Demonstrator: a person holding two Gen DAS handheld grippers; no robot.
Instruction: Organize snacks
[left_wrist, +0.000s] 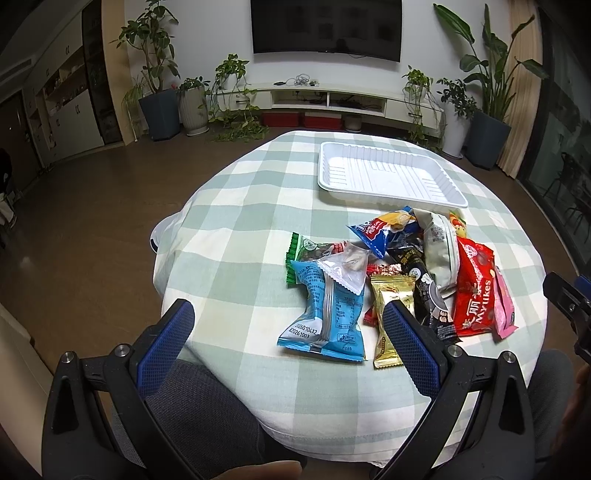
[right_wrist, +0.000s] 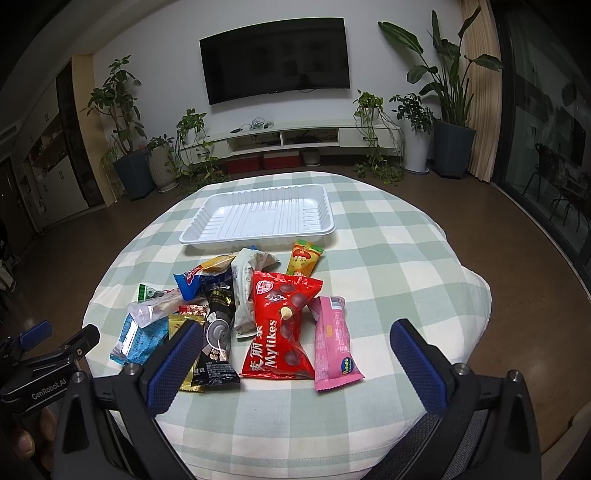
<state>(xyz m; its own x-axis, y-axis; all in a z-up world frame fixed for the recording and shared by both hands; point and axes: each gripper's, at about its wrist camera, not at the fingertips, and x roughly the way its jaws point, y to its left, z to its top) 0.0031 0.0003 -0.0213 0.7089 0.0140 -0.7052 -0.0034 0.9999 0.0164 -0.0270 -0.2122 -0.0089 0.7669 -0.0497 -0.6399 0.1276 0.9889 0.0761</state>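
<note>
- Surface: a round table under a green-and-white checked cloth (right_wrist: 388, 236).
- Tray: a white plastic tray (right_wrist: 258, 216), holding nothing, sits toward the far edge of the table.
- Snacks: a loose pile lies between the tray and the near edge, the farthest packets just beside the tray's near rim.
- Pile contents, seen from the right wrist: red Mylikes bag (right_wrist: 282, 325) at centre; pink packet (right_wrist: 334, 345) touching its right side; black packet (right_wrist: 218, 332) on its left; yellow-orange packet (right_wrist: 304, 258) at the far right of the pile, near the tray.
- Left side of the pile, seen from the left wrist: light blue packet (left_wrist: 328, 314) nearest the near edge, a clear packet (left_wrist: 347, 267) lying over its top, and a gold packet (left_wrist: 388, 314) beside it.
- Left gripper (left_wrist: 288, 323): jaws wide apart, holding nothing, hovering at the near edge, with the light blue packet seen between its fingers.
- Right gripper (right_wrist: 295, 341): jaws wide apart, holding nothing, at the near edge, framing the Mylikes bag and the pink packet.
</note>
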